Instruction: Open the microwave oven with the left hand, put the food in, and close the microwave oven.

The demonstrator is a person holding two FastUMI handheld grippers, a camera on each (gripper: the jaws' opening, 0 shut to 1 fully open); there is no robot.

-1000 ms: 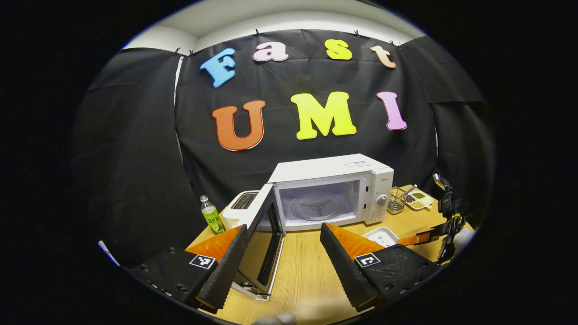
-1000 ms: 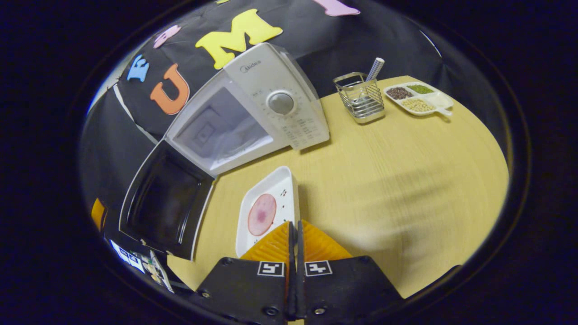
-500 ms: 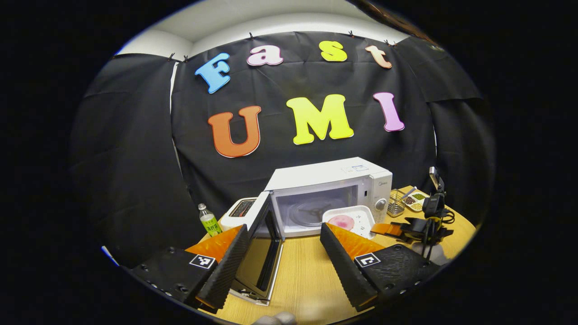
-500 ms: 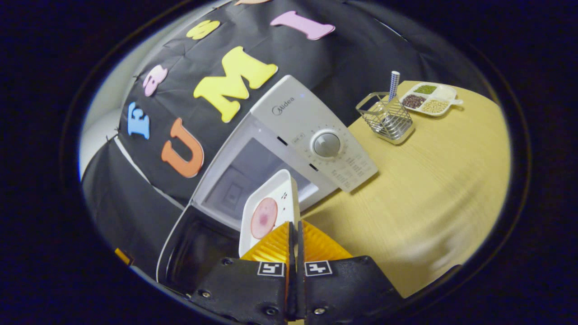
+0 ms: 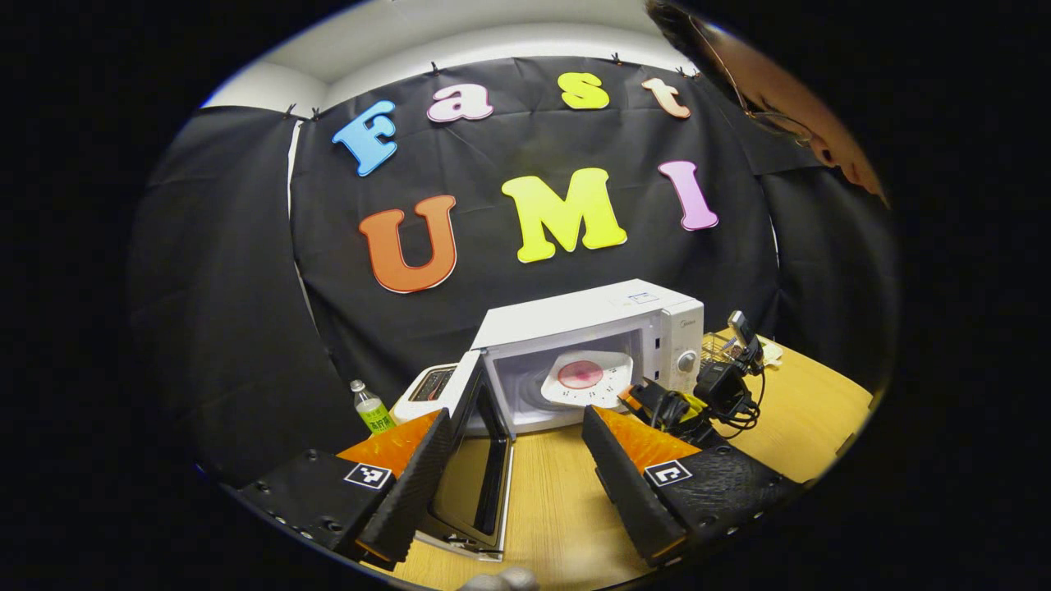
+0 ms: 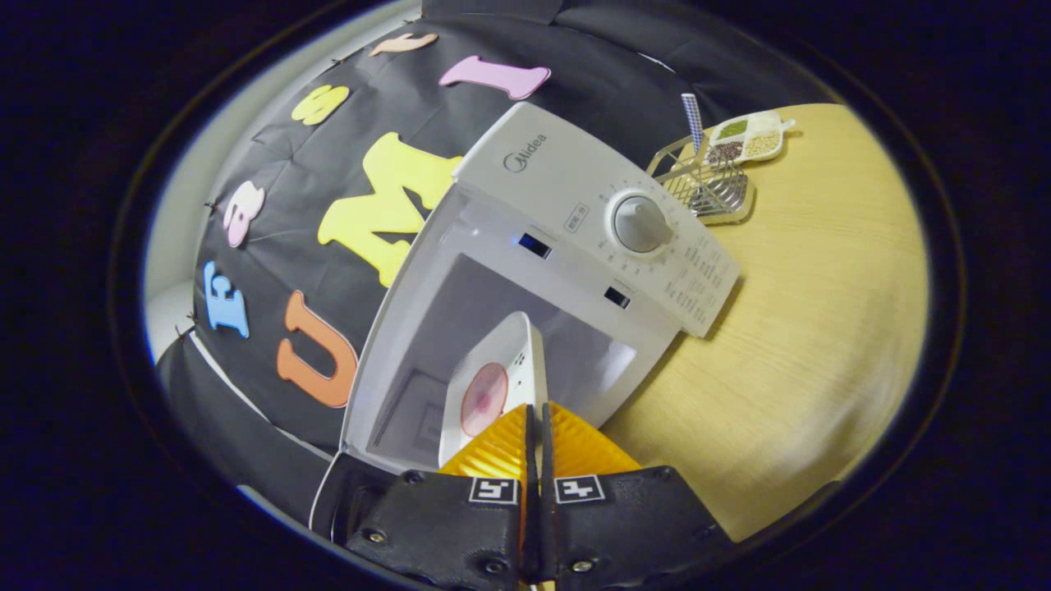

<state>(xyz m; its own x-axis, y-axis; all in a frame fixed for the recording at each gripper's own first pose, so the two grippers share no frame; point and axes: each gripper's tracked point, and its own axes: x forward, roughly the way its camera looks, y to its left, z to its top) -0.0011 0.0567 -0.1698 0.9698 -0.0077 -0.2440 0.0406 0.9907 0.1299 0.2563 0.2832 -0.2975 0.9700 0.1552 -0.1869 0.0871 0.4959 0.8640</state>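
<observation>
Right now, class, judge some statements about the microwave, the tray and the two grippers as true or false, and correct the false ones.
1. The microwave door is shut. False: it stands swung open to the left of the cavity.
2. The right gripper grips the white tray by its rim. True.
3. The tray lies flat on the table. False: it is held up in the microwave opening.
4. The left gripper is open and holds nothing. True.
5. A wire basket stands on the table beyond the microwave's dial side. True.
</observation>
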